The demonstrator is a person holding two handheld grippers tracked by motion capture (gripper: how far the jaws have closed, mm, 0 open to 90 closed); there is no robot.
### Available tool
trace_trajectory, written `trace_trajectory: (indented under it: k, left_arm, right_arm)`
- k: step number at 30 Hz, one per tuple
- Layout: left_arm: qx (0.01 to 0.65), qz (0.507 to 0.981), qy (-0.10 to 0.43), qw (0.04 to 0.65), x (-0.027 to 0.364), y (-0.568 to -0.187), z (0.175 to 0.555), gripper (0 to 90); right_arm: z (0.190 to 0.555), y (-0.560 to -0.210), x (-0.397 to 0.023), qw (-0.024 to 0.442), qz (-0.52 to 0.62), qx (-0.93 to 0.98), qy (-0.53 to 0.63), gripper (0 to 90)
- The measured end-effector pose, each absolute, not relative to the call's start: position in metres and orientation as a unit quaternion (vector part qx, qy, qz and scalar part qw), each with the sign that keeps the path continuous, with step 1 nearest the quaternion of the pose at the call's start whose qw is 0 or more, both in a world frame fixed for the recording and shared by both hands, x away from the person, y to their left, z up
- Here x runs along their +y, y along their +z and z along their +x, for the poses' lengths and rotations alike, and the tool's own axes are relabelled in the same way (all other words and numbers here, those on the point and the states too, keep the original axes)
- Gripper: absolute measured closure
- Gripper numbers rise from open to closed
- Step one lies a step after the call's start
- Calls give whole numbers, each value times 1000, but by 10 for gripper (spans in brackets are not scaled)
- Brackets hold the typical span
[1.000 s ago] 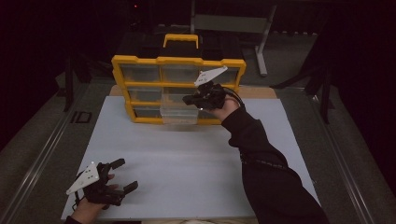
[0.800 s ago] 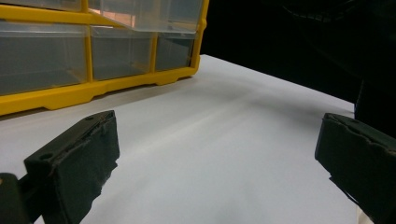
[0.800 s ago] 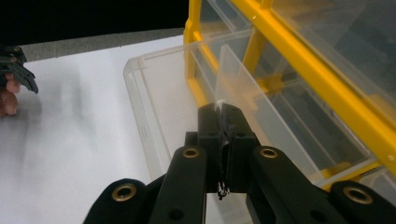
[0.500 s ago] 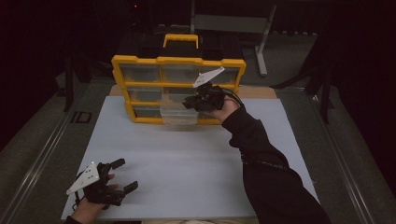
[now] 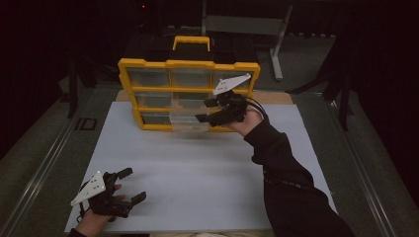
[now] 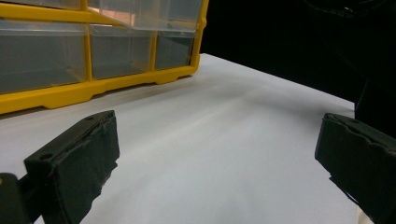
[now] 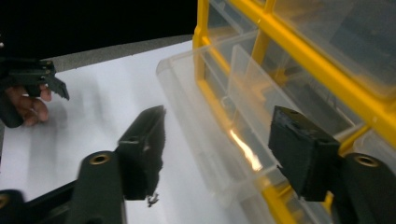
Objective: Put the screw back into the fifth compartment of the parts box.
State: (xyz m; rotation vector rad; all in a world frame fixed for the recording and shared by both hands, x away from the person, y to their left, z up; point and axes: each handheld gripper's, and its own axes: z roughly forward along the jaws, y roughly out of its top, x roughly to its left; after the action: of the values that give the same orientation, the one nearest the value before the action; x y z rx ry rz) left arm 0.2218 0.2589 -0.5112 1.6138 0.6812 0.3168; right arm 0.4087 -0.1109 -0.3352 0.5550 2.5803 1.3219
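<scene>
High view: right gripper (image 5: 208,109) has just opened off the drawer (image 5: 189,118).
Nothing sits between its jaws; the drawer stands pulled out from the yellow organizer (image 5: 188,94), so the pull looks done. Left gripper (image 5: 129,183) rests wide, empty, well apart.

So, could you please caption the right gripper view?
Right gripper, fingers just opened, beside the pulled-out clear plastic drawer.

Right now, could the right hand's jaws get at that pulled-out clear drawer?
Probably yes. The right gripper hangs open beside the pulled-out clear drawer of the yellow organizer, jaws having just opened, nothing between.
</scene>
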Motion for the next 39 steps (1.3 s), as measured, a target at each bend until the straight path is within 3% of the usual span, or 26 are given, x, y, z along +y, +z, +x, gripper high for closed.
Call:
trace_trajectory:
  k: [11,24,30,39]
  left_arm:
    - [297,705,138,629,259,-511,222,5]
    - [298,705,139,628,259,-511,222,5]
    - [300,704,140,629,258,-511,221,5]
    - [301,702,139,630,258,-510,221,5]
  right_arm:
    - [384,-349,-140,97,219,850,469,140]
    - [359,-404,-185,98,271,827,483,139]
    - [351,-447,-208,72,295,829,469,141]
    - [341,-480,-229,62,321,833,446,142]
